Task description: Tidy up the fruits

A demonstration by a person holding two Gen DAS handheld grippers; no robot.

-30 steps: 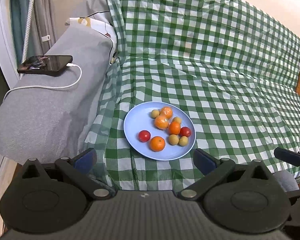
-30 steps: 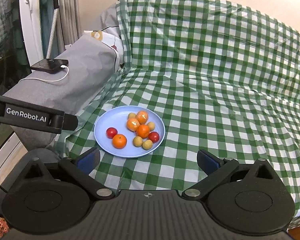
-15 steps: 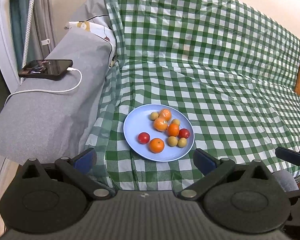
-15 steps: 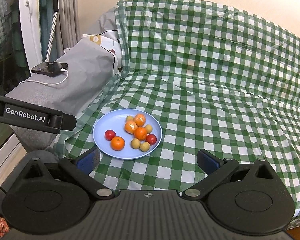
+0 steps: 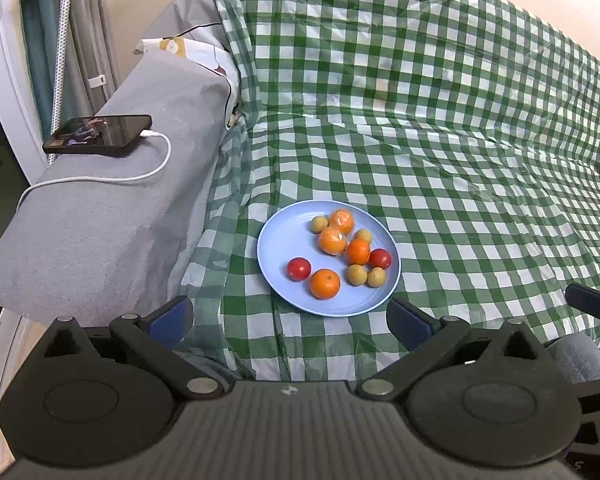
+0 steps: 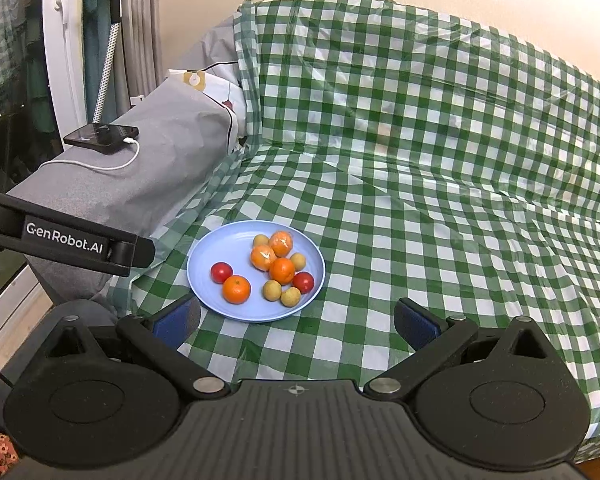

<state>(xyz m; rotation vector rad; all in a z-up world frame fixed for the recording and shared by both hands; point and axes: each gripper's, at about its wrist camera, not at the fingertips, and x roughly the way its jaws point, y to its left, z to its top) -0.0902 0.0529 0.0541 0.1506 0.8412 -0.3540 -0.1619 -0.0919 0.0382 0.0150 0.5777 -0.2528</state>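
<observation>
Both your grippers — left (image 5: 288,316) and right (image 6: 298,322) — hang spread wide and empty, short of the blue plate (image 6: 204,258). The fruits (image 6: 282,270) sit clustered on that plate on the checked cloth (image 6: 420,220) — untouched.

We are looking at bright, soft, even indoor light in both views. We cannot tell where it is coming from. The checked cloth (image 5: 440,128) is shining a little in its folds. Small white glints are sitting on the wrapped oranges (image 6: 264,257), and the phone (image 5: 100,135) screen is mirroring the room. Shadows under the plate (image 6: 204,268) are faint. The round lens is bending straight lines near the edges, and the corners are going dark. Fruit and cloth are looking sharp.
</observation>
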